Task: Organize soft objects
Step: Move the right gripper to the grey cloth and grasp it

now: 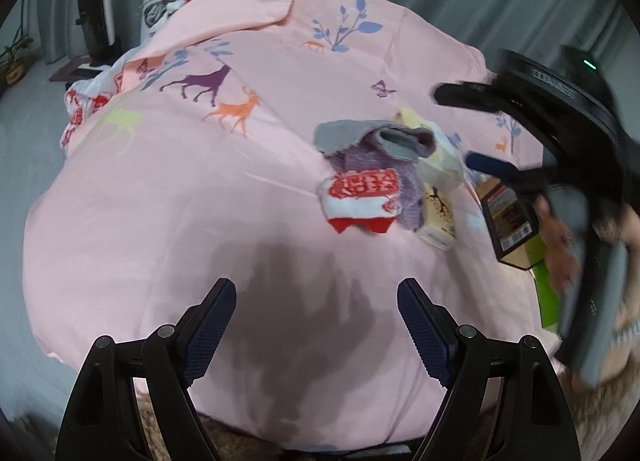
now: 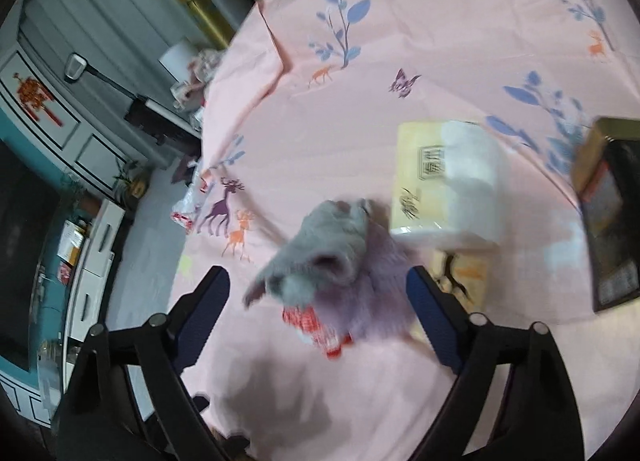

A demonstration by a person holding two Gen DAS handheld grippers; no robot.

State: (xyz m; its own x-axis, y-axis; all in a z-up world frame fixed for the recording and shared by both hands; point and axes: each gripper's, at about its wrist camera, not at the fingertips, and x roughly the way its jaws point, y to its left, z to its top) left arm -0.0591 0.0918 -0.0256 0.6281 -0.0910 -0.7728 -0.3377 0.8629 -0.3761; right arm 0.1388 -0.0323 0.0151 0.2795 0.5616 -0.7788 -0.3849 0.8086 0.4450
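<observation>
Pink sheet printed with deer and leafy sprigs covers the whole surface, and a small heap of soft things sits out in the middle of it. Left gripper hovers with its jaws spread wide and nothing between them — the heap lies well ahead of its fingertips, off to the right. Right gripper is much closer: jaws parted, empty, the pads not pressing on anything, with the grey sock and the lilac knit piece lying just beyond and between its fingers. A red-and-white sock peeks out beneath them. Behind the right finger stands a yellow tissue pack; a dark box sits further right. These knits look light, limp and floppy — no breakage worry, but they will sag and snag together. Best bet: pinch the grey sock at its bunched middle fold, not a loose edge.
</observation>
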